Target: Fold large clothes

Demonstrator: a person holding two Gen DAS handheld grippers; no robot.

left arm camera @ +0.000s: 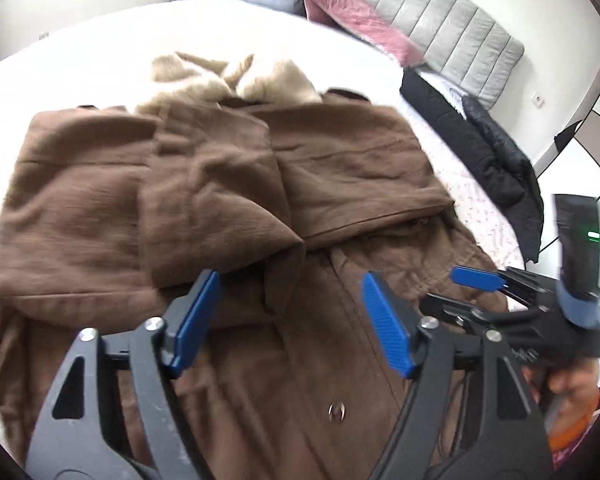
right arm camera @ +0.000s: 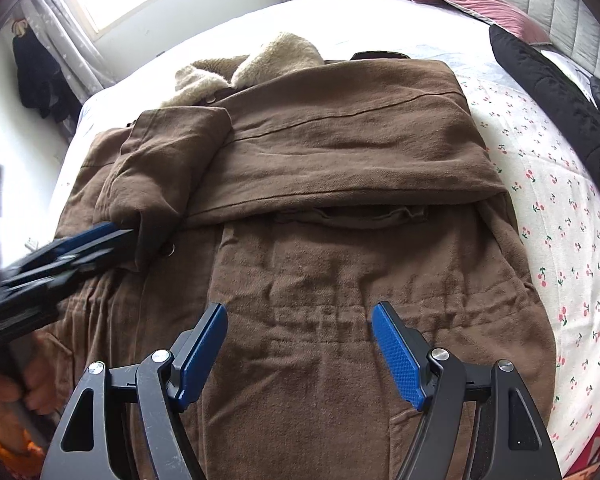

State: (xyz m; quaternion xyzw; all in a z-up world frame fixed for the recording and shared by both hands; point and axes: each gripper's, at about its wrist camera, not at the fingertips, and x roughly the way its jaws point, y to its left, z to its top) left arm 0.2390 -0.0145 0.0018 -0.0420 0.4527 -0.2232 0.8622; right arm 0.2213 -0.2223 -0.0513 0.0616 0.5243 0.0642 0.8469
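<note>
Both sleeves folded across brown coat (right arm camera: 340, 240). Left gripper (left arm camera: 292, 312) and right gripper (right arm camera: 300, 340) above hem half, jaws wide, empty. Risk: single-layer pinch drags sleeves loose.

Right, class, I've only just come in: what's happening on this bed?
A person is folding a brown coat spread on the bed, with a two-finger tool in each hand. Both sleeves are already folded across the chest. The left tool and right tool are open above the lower half, gripping nothing.
</note>
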